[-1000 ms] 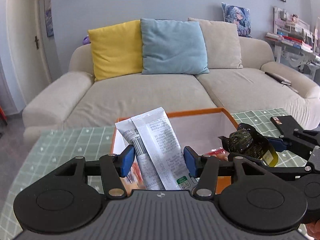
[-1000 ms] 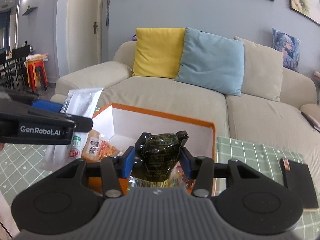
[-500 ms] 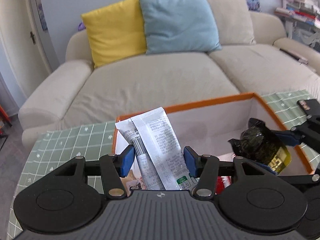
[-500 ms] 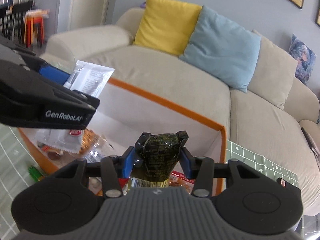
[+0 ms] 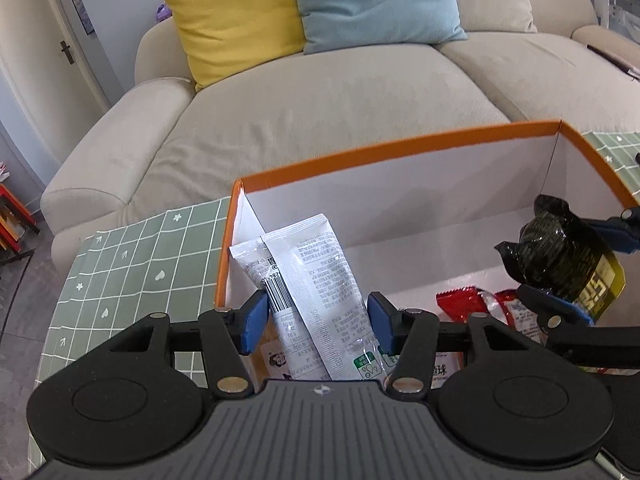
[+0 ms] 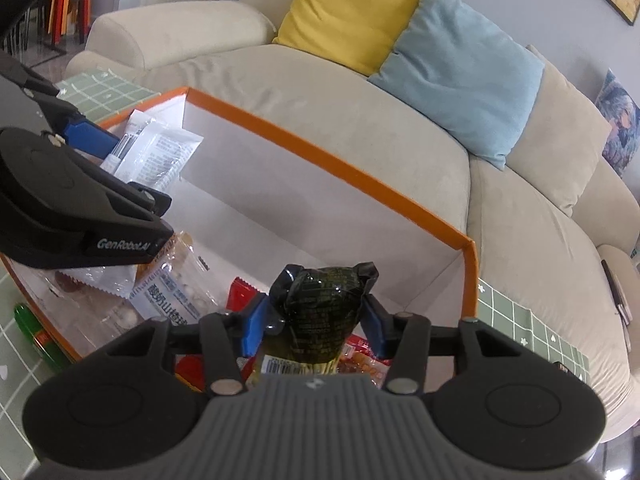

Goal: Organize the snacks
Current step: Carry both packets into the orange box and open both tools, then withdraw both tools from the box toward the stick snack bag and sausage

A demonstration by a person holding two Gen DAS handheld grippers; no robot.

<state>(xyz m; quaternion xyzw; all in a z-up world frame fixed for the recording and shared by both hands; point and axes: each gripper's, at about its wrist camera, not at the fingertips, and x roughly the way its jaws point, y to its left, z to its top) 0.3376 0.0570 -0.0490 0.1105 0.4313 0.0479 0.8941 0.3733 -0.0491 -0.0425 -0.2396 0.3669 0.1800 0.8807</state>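
An orange-rimmed white box (image 5: 400, 148) stands on a green checked tablecloth (image 5: 132, 248). My left gripper (image 5: 316, 322) is shut on two white snack packets (image 5: 316, 280) and holds them over the box's left end. My right gripper (image 6: 314, 324) is shut on a dark green snack bag (image 6: 320, 312) over the box's right end; the bag also shows in the left wrist view (image 5: 560, 256). Red (image 5: 460, 300) and clear (image 6: 176, 292) snack packs lie on the box floor.
A beige sofa (image 5: 340, 92) with yellow (image 5: 236, 12) and blue (image 5: 372, 0) cushions stands behind the table. A green tube (image 6: 36, 336) lies on the cloth by the box's near left corner. A dark flat object (image 6: 568, 368) lies at the table's right.
Both grippers have moved forward and tilted down over the box, still holding their packets. The box interior now fills more of both views.
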